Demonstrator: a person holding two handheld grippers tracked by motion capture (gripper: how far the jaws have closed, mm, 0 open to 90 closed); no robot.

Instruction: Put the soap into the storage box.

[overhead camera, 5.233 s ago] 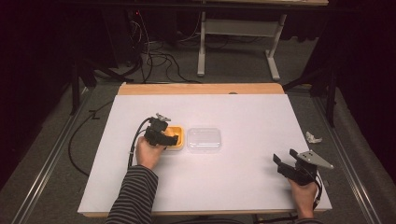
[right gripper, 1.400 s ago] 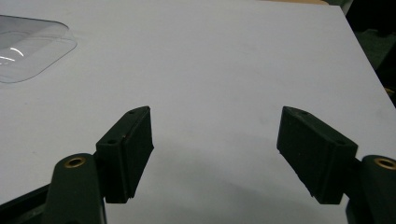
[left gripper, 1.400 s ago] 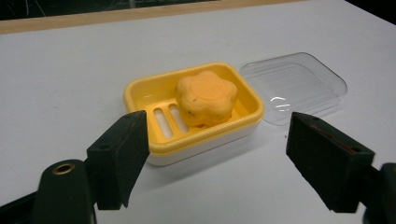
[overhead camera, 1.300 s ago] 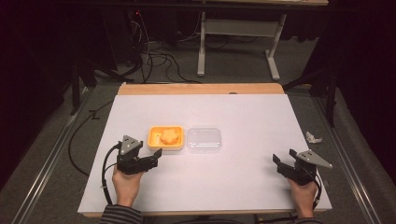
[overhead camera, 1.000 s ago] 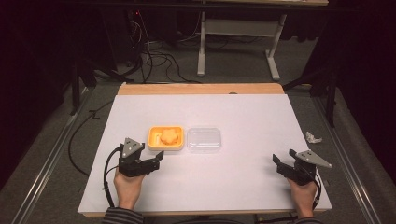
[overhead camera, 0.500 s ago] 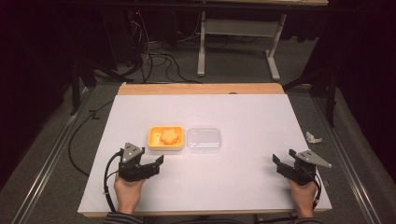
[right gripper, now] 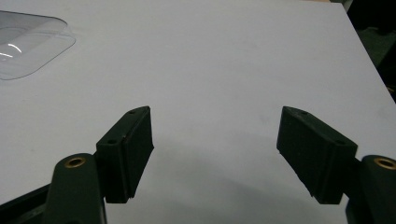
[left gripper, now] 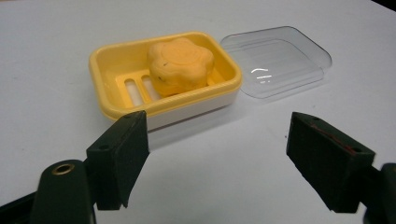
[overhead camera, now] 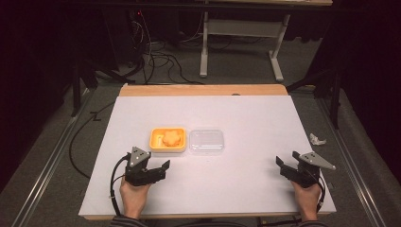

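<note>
- On the white table [overhead camera: 236, 113], a yellow soap dish [overhead camera: 167, 140] sits left of centre, holding a flower-shaped orange soap [overhead camera: 170, 137] on its slotted floor.
- Just beside the dish, on its right, a clear plastic lid [overhead camera: 206, 141] lies flat on the table.
- Left gripper [overhead camera: 163, 166]: at the near edge, close in front of the dish; jaws spread apart, nothing between them.
- Left gripper view: the dish [left gripper: 163, 79], soap [left gripper: 180, 65] and lid [left gripper: 275, 58] lie beyond the gripper [left gripper: 217, 156], clear of both jaws.
- Right gripper [overhead camera: 280, 163]: near right corner, well apart from the dish; jaws wide, empty, over bare table in the right gripper view [right gripper: 215, 149].
- A crumpled white scrap [overhead camera: 318, 139] lies off the table's right edge.
</note>
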